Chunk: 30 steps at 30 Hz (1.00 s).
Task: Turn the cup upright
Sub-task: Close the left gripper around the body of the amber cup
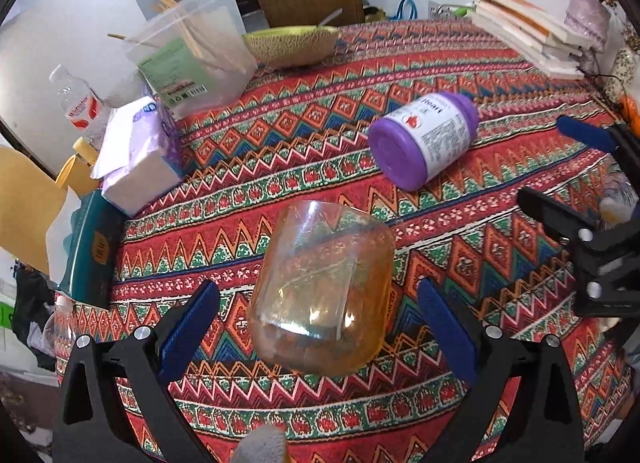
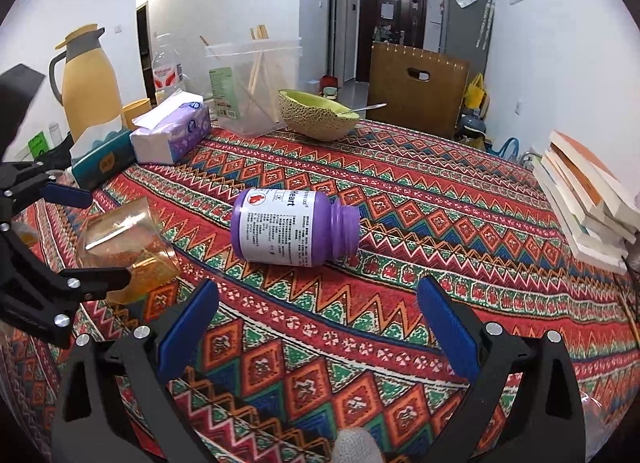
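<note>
A clear amber cup point(image 1: 320, 291) lies on its side on the patterned tablecloth point(image 1: 304, 151), its thick base toward me and its mouth pointing away. My left gripper point(image 1: 318, 299) is open, its blue pads on either side of the cup without touching it. In the right wrist view the cup point(image 2: 128, 251) is at the left, with the left gripper point(image 2: 80, 239) around it. My right gripper point(image 2: 318, 303) is open and empty above the cloth, short of a purple bottle point(image 2: 294, 229). It shows at the right edge of the left wrist view point(image 1: 560, 167).
The purple bottle point(image 1: 424, 139) lies on its side beyond the cup. A tissue pack point(image 1: 136, 155), a clear plastic container point(image 1: 196, 51), a melon half point(image 1: 292, 45) and a yellow jug point(image 2: 90, 83) stand at the far left. Stacked books point(image 2: 580, 199) lie at the right.
</note>
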Available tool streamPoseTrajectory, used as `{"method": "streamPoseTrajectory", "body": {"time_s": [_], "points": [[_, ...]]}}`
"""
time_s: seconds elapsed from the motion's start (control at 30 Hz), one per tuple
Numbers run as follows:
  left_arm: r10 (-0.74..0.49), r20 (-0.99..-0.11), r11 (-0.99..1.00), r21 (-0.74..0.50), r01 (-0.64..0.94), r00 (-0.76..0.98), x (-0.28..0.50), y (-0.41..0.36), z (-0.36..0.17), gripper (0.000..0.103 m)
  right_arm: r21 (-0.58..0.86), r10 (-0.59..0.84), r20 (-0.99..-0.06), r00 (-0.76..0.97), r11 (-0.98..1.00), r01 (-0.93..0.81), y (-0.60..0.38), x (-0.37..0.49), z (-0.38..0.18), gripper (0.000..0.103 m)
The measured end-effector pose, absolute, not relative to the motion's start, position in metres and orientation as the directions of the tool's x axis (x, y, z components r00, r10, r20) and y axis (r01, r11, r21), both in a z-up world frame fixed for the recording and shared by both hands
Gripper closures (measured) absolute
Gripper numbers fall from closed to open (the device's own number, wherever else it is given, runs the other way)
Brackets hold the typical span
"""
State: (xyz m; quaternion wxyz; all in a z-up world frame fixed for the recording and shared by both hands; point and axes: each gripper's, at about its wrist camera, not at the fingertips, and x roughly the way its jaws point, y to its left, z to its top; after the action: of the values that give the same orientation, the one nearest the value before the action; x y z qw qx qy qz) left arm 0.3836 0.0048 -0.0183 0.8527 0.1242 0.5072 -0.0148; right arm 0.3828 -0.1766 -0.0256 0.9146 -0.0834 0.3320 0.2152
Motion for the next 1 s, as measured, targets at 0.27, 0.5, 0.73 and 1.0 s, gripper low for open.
{"method": "streamPoseTrajectory", "body": {"time_s": [0.27, 0.5, 0.73, 1.0], "points": [[0.120, -0.896, 0.968, 0.201, 0.149, 0.427, 0.399, 0.001, -0.031, 0.007, 0.021, 0.368, -0.650, 0.664, 0.883, -0.469, -0.177, 0.382, -0.029, 0.008], [0.147, -0.929, 0.962, 0.215, 0.171, 0.339, 0.410, 0.001, -0.043, 0.007, 0.032, 0.374, -0.660, 0.652, 0.881, -0.473, -0.179, 0.383, -0.035, 0.008], [0.200, -0.939, 0.940, 0.264, 0.214, 0.279, 0.417, -0.004, -0.050, 0.016, 0.041, 0.366, -0.679, 0.636, 0.884, -0.466, -0.179, 0.387, -0.041, 0.008], [0.263, -0.937, 0.910, 0.320, 0.263, 0.232, 0.420, -0.010, -0.054, 0.024, 0.049, 0.376, -0.682, 0.628, 0.879, -0.473, -0.179, 0.387, -0.043, 0.008]]}}
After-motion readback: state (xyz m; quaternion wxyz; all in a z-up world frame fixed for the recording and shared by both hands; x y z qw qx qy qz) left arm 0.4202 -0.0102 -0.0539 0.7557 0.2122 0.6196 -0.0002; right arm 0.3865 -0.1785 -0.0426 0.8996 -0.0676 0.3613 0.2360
